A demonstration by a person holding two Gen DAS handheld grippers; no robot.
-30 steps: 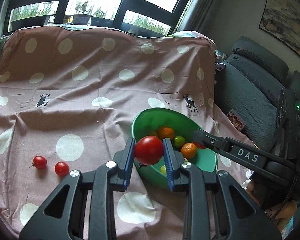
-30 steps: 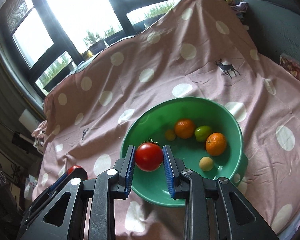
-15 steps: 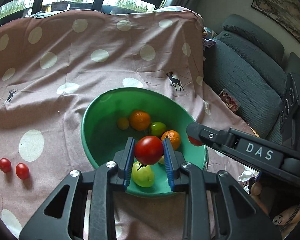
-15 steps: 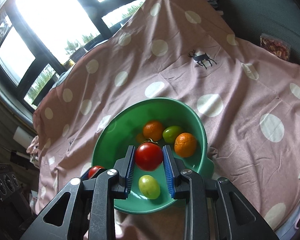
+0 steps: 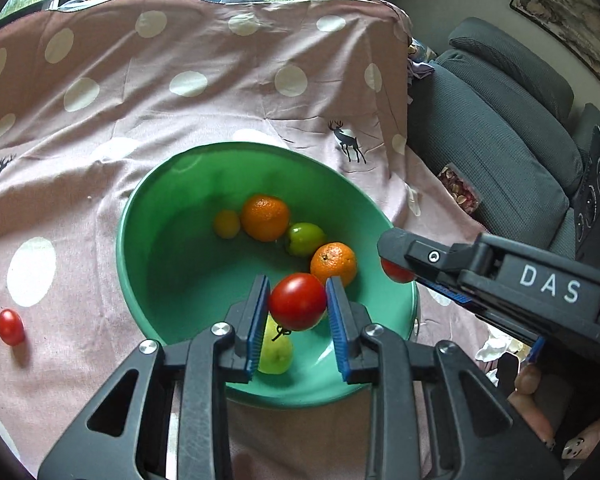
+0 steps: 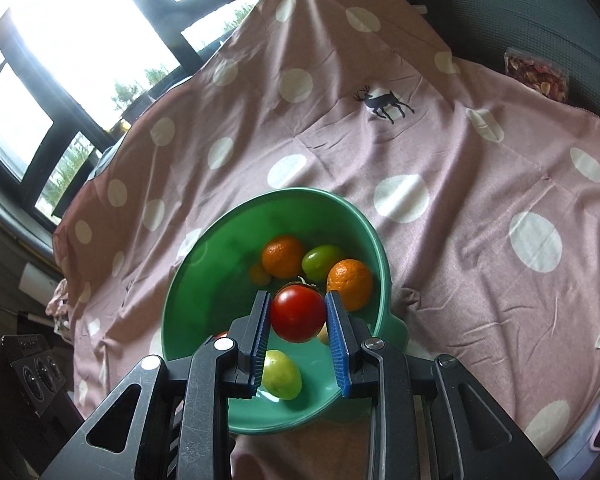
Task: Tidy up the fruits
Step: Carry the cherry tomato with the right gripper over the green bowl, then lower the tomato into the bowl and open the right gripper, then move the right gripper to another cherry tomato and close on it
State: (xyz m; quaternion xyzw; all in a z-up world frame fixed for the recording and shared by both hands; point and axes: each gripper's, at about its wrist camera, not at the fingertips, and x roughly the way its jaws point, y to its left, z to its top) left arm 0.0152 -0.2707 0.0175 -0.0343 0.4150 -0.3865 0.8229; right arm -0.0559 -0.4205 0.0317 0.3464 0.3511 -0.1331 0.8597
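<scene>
Over green bowl | both grippers clamp glossy round red tomatoes: left gripper, right gripper

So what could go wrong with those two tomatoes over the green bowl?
Let go from up here, the left claw's tomato could bump the oranges and bruise. The right claw's tomato hangs near the bowl's rim, so it might bounce out onto the spotted cloth. Both claws are close and could knock together.

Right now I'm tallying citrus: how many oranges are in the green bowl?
2. One orange lies toward the far side of the green bowl; the other orange lies near the right rim. More may hide behind the grippers.
</scene>
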